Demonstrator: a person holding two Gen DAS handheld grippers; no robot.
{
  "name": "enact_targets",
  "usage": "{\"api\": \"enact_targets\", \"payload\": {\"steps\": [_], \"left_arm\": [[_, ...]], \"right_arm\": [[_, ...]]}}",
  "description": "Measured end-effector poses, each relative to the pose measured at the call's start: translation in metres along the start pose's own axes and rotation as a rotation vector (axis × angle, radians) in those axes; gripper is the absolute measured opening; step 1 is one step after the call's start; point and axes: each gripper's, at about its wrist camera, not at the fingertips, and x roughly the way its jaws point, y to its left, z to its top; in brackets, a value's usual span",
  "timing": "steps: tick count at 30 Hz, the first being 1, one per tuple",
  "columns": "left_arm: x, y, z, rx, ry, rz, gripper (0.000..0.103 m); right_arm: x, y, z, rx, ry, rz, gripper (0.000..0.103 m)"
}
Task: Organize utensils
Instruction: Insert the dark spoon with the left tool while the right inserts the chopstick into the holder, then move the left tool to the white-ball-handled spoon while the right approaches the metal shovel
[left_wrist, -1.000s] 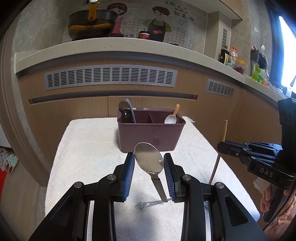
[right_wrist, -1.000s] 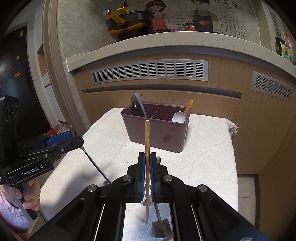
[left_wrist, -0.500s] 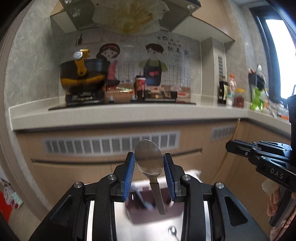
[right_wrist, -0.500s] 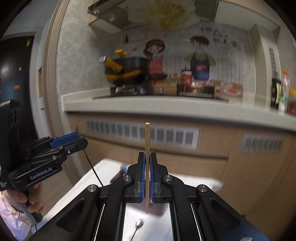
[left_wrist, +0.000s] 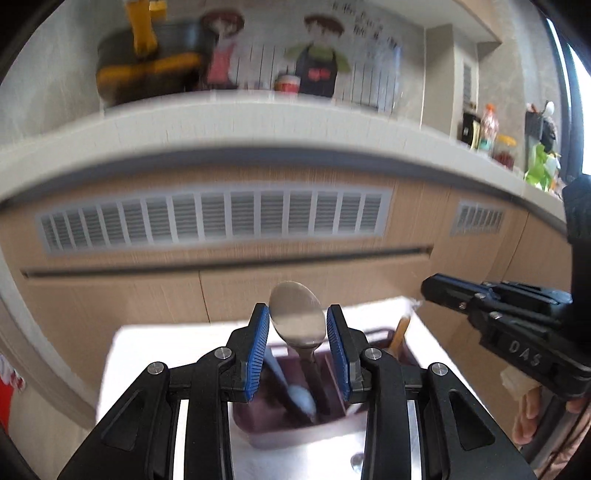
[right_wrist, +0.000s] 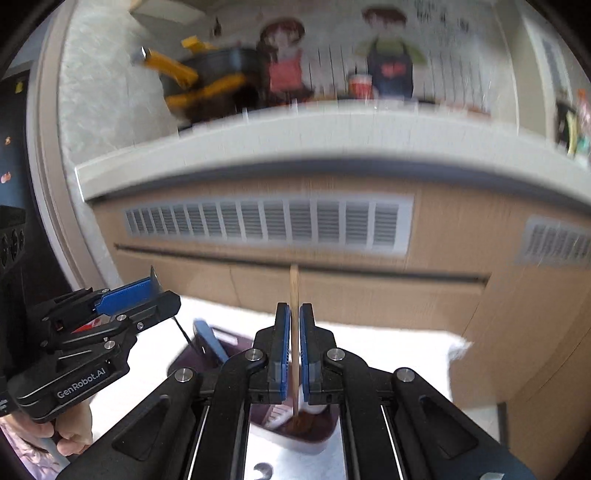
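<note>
Black tongs (left_wrist: 297, 345) with blue ribbed pads (left_wrist: 256, 354), silver screws.

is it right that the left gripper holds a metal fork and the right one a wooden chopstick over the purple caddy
Not quite: the left gripper holds a metal spoon, not a fork, as the left wrist view shows. The right gripper does hold a wooden chopstick over the purple caddy.

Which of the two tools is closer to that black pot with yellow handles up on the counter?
Left. The pot sits beyond and left of both; the left tool is on that side, the right tool farther right.
</note>
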Motion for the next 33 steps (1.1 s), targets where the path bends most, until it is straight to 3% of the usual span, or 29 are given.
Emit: {"api": "enact_targets", "payload": {"steps": [2, 6, 11, 13, 17, 27, 30, 33], "left_arm": [[0.014, 0.005, -0.011, -0.028, 0.048, -0.023, 0.035], [0.019, 0.010, -0.031, -0.048, 0.084, -0.016, 0.036], [-0.007, 0.012, -0.056, -0.039, 0.066, 0.021, 0.043], [-0.021, 0.011, -0.069, -0.027, 0.061, 0.041, 0.049], [-0.046, 0.006, -0.106, -0.008, 0.104, 0.041, 0.055], [-0.077, -0.014, -0.183, -0.005, 0.246, 0.002, 0.063], [-0.076, -0.019, -0.195, 0.007, 0.283, -0.006, 0.064], [-0.077, -0.021, -0.204, 0.007, 0.307, -0.013, 0.064]], "right_arm": [[0.018, -0.004, -0.012, 0.015, 0.051, -0.011, 0.009], [0.034, -0.012, -0.034, 0.030, 0.109, -0.016, 0.040], [0.011, -0.018, -0.059, 0.030, 0.082, -0.050, 0.059], [-0.002, -0.017, -0.069, 0.012, 0.065, -0.076, 0.082], [-0.034, -0.006, -0.094, -0.075, 0.020, -0.221, 0.102], [-0.070, 0.011, -0.174, -0.171, 0.204, -0.356, 0.103], [-0.084, 0.017, -0.203, -0.179, 0.281, -0.302, 0.103], [-0.094, 0.017, -0.227, -0.114, 0.372, -0.196, 0.093]]}}
